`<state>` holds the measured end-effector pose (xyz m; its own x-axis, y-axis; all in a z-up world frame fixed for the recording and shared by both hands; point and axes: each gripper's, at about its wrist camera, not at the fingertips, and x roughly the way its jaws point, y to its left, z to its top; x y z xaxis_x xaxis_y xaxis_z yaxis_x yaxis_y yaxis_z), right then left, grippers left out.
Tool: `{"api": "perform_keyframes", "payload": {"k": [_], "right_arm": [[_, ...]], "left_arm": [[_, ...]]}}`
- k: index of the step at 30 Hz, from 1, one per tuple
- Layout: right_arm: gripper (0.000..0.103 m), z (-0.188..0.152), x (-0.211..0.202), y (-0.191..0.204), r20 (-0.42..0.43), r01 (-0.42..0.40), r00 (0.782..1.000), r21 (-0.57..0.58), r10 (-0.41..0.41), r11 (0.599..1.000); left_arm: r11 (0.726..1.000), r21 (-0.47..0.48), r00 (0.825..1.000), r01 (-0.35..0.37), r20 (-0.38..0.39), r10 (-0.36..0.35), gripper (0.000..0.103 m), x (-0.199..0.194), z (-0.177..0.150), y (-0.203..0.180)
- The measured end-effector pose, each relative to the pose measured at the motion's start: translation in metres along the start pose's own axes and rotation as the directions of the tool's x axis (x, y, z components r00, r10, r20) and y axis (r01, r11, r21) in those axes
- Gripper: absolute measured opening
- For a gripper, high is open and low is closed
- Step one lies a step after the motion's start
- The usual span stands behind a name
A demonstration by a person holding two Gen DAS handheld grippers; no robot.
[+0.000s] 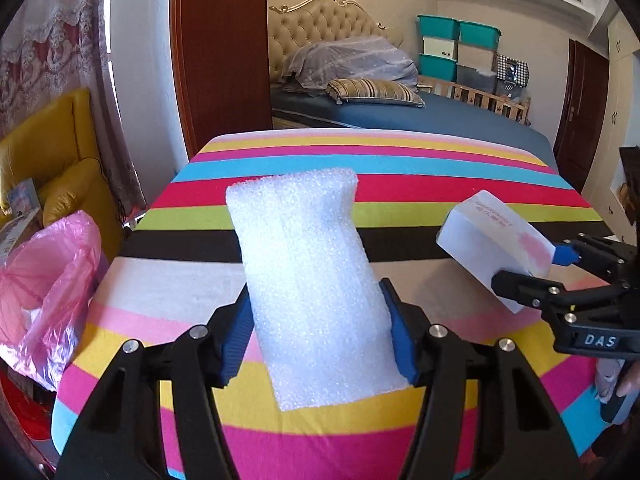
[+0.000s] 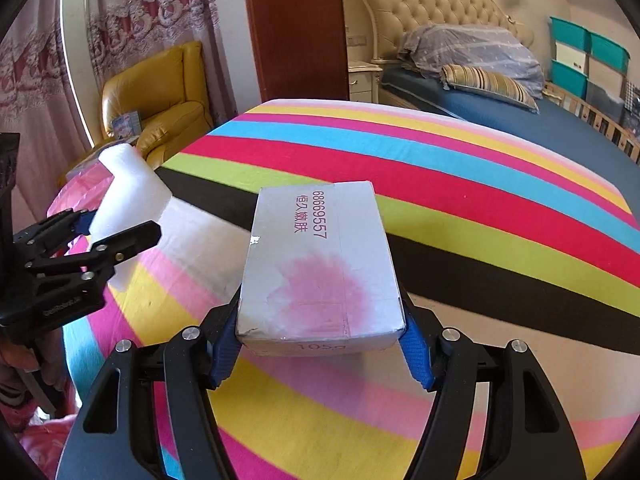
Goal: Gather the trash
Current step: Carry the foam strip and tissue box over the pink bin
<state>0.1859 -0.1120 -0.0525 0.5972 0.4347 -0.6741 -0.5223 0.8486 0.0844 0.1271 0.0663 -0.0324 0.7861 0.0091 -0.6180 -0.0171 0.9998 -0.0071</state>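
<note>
My left gripper (image 1: 320, 320) is shut on a white foam sheet (image 1: 312, 280) and holds it above the striped cloth. My right gripper (image 2: 320, 316) is shut on a silver-white soap box (image 2: 320, 268) with a pink blotch and red print. The right gripper (image 1: 536, 264) with the box (image 1: 492, 240) shows at the right of the left wrist view. The left gripper (image 2: 116, 232) with the foam (image 2: 128, 204) shows at the left of the right wrist view. A bin with a pink trash bag (image 1: 48, 292) stands left of the table.
The table has a striped multicolour cloth (image 1: 360, 168). A yellow armchair (image 2: 160, 96) stands behind the bin by the lace curtain. A bed (image 1: 400, 116) and stacked teal storage boxes (image 1: 456, 48) lie beyond the table.
</note>
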Motion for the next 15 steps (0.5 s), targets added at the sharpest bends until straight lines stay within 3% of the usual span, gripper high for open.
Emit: {"api": "perform_keyframes", "payload": {"k": [15], "right_arm": [[0.064,-0.016,-0.017,0.027,0.021,-0.035,0.999,-0.032,0.035,0.999]], "left_arm": [[1.000,-0.027,0.999,0.005,0.053,-0.004,0.059,-0.043,-0.034,0.023]]}}
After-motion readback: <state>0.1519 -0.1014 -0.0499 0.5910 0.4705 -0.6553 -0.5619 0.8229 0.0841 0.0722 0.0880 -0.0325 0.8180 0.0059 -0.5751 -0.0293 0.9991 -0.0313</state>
